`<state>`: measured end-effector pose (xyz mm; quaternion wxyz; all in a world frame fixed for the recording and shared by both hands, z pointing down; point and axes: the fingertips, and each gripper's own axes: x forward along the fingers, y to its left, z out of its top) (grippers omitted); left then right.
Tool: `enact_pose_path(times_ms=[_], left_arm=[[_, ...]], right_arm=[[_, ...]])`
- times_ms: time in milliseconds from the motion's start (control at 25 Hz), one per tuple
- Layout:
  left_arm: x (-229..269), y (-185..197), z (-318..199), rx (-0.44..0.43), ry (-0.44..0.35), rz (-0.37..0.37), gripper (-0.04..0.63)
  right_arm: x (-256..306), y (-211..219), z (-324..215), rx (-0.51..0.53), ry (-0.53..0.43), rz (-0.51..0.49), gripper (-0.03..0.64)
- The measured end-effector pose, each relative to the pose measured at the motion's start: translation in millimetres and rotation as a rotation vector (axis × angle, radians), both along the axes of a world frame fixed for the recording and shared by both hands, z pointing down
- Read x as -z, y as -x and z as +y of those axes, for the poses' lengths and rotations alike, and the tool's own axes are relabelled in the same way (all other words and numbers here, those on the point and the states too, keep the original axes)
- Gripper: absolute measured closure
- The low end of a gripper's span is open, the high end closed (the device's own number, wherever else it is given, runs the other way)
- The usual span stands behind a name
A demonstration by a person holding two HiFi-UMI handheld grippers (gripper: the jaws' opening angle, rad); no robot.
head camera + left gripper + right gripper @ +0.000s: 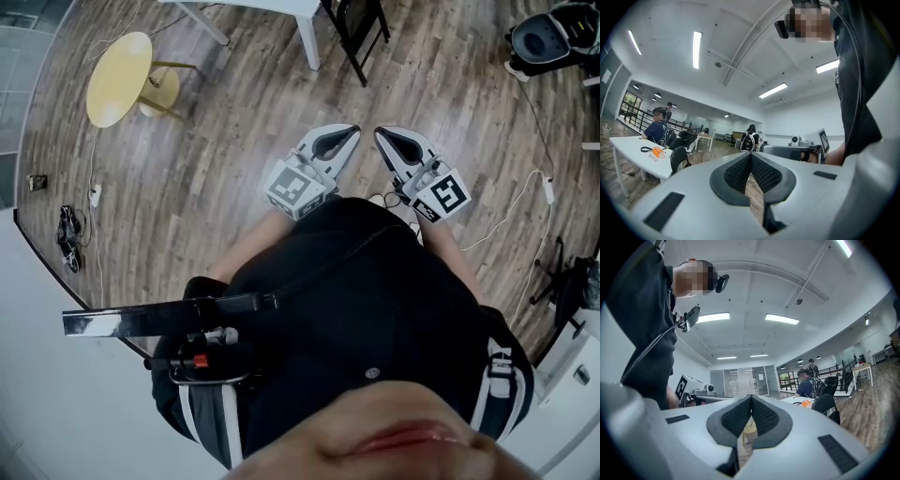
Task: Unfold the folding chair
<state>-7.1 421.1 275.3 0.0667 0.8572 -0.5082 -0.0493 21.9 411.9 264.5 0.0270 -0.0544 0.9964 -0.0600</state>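
The floor (234,178) under the yellow round table (117,80) is grey-brown wood-grain planking, with a white cable (548,187) lying far to that table's right. The folding chair (361,28), also right of the table, is black beside a white table leg (307,37). The left gripper (352,132) and right gripper (382,134), lower right of the yellow table, are light grey with dark grey pads (738,171) in a fine diamond texture, each bearing a cube (298,187) of black-and-white square markers. The person's top (375,300), below them, is black with white sleeve stripes (489,403) and a red spot (199,359) on its black device.
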Motion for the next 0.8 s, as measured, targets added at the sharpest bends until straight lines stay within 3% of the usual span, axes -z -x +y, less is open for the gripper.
enact_pose_path(times_ms=[440, 800], left_arm=[[-8, 48, 24, 0.031, 0.012, -0.002, 0.601], [-16, 90, 26, 0.014, 0.006, -0.005, 0.6]], right_arm=[[-7, 55, 28, 0.042, -0.003, 0.033, 0.609], [-5, 83, 26, -0.055, -0.061, 0.009, 0.609]])
